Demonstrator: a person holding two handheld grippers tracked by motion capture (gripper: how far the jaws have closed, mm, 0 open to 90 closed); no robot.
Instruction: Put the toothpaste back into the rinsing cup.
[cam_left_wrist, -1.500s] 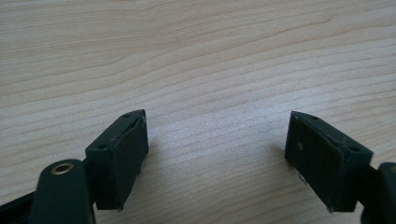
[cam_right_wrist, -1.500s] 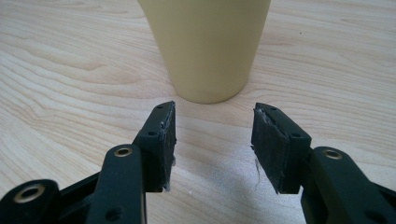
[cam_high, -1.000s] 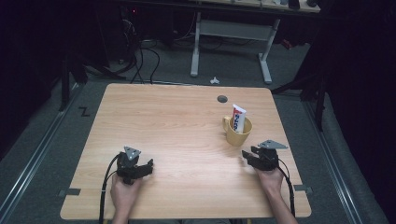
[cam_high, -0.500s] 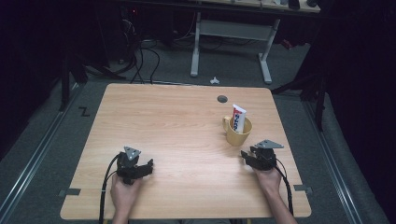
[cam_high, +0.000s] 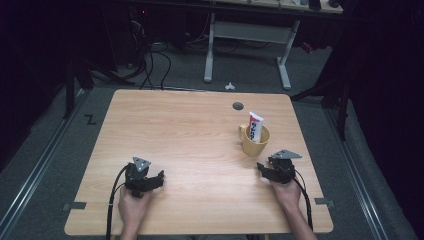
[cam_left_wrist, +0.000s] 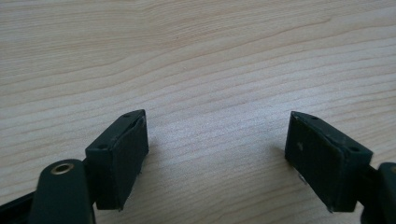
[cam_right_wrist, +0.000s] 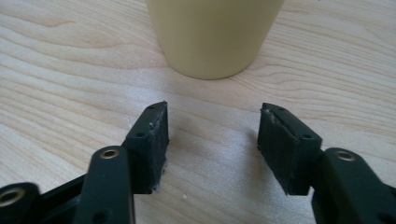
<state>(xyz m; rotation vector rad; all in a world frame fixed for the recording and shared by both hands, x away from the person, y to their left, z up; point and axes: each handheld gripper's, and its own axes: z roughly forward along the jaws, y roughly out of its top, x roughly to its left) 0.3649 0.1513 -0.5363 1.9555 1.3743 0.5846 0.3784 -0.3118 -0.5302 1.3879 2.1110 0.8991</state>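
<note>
- Mug (cam_high: 254, 141) sitting just ahead of my right gripper (cam_right_wrist: 212, 140), jaws standing apart, empty.
- Left gripper (cam_left_wrist: 215, 158) resting wide apart, gripping nothing.
- Likely approaching mug; next needing jaws around it.

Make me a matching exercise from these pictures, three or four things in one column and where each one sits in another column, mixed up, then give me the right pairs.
Things:
1. yellow mug
2. toothpaste tube
3. left gripper
4. round grey hole

Places:
A. standing inside the mug
B. near the table's far edge
C. over bare wood at the near left, jaws apart
D. on the table just ahead of the right gripper

Pairs: 1-D, 2-A, 3-C, 4-B
</note>
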